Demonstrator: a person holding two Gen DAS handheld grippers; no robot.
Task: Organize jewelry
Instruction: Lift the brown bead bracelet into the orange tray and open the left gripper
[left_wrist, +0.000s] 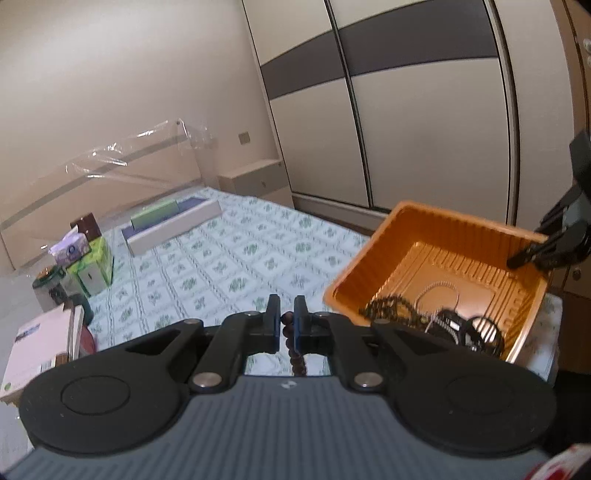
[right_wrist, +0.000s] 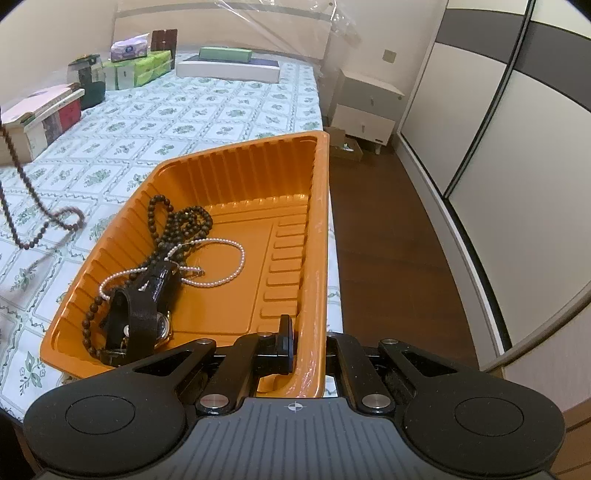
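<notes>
Left wrist view: the left gripper (left_wrist: 287, 321) is pinched on a strand of reddish-brown prayer beads (left_wrist: 295, 354), which shows in the narrow gap between its fingers and runs back under them toward the camera. Just right of that gripper sits the orange plastic tray (left_wrist: 424, 225), tilted, with a heap of dark beads, a pale chain and black bands in its near corner. The right gripper (left_wrist: 532, 253) reaches in from the right and meets the tray's far rim. Beyond the tray lies the floral bedsheet (left_wrist: 236, 254).

Right wrist view: the right gripper (right_wrist: 306, 341) is clamped on the near wall of the orange plastic tray (right_wrist: 317, 206), one finger (right_wrist: 285, 339) inside, the other hidden behind the wall. Inside the tray, toward its left wall, lie a dark bead necklace (right_wrist: 181, 221), a pearl necklace (right_wrist: 221, 280) looped across it, and a black-strapped wristwatch (right_wrist: 140, 321) nearest the camera. Left of the tray, the reddish-brown prayer beads (right_wrist: 33, 225) hang in a slack line from above, their lower loop blurred over the sheet.

The strand is probably light and wholly limp; it will swing and pile rather than hold a shape, so a grip across several beads suits it. The tray looks thin and flexible, likely to bend at the held wall. The pearls and dark beads already cross, so tangling seems the main risk.
</notes>
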